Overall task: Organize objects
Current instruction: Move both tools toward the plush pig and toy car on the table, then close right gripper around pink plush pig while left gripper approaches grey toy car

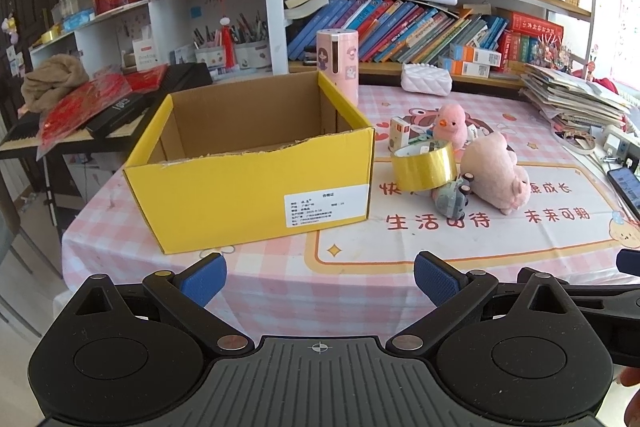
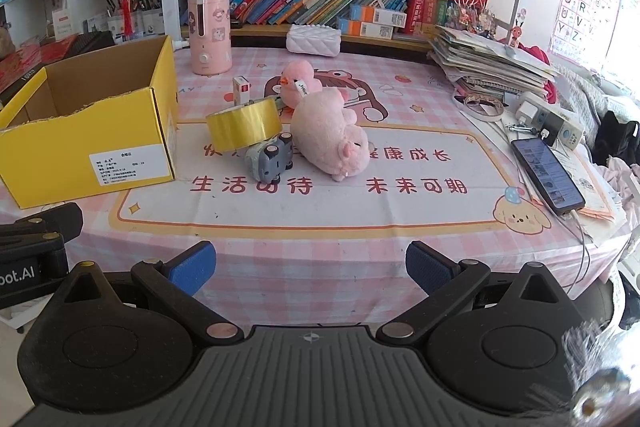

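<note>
Pink tablecloth (image 2: 320, 227): yellow box (image 1: 248, 187), both grippers wide.

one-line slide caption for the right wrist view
Open right gripper faces yellow tape roll, pink plush pig and open yellow cardboard box.

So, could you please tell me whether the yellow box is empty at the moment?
As far as visible, empty: the yellow box stands open-topped, showing only bare cardboard inside. Its near wall hides part of the floor, so that corner cannot be confirmed.
</note>
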`<state>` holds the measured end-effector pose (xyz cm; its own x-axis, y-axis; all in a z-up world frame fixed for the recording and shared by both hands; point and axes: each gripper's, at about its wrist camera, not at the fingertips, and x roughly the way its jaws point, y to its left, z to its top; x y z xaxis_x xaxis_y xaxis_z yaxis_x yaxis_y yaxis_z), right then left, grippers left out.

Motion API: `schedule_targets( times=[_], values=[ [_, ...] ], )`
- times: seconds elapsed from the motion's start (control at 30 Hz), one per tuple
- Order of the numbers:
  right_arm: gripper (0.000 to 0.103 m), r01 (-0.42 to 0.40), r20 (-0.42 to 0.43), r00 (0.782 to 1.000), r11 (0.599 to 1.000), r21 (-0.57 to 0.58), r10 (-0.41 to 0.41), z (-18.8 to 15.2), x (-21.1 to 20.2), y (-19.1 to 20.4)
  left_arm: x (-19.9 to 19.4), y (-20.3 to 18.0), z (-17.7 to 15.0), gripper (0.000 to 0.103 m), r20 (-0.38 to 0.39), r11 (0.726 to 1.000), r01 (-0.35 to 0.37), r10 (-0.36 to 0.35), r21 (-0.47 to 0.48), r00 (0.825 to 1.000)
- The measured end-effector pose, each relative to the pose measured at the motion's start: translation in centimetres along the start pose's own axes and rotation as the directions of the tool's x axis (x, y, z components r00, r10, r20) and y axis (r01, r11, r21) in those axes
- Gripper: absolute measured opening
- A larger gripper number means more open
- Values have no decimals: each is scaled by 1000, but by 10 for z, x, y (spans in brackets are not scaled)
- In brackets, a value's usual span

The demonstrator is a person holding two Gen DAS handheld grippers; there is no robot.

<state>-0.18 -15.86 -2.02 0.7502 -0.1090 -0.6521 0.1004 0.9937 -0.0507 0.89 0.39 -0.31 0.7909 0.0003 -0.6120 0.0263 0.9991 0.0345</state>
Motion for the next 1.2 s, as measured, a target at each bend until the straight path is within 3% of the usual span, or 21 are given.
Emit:
schedule_targets(
  times=[0.4,1.2],
  values=[
    [100,-23,-10,1000,999,-24,23,8,13,-9,13,-10,5,101,-23,1000,-10,10,-13,1000],
    [101,-131,-61,990,990,-61,127,49,82,-46,60,-45,33,101,-74,997,-59,54,-58,996]
  ],
)
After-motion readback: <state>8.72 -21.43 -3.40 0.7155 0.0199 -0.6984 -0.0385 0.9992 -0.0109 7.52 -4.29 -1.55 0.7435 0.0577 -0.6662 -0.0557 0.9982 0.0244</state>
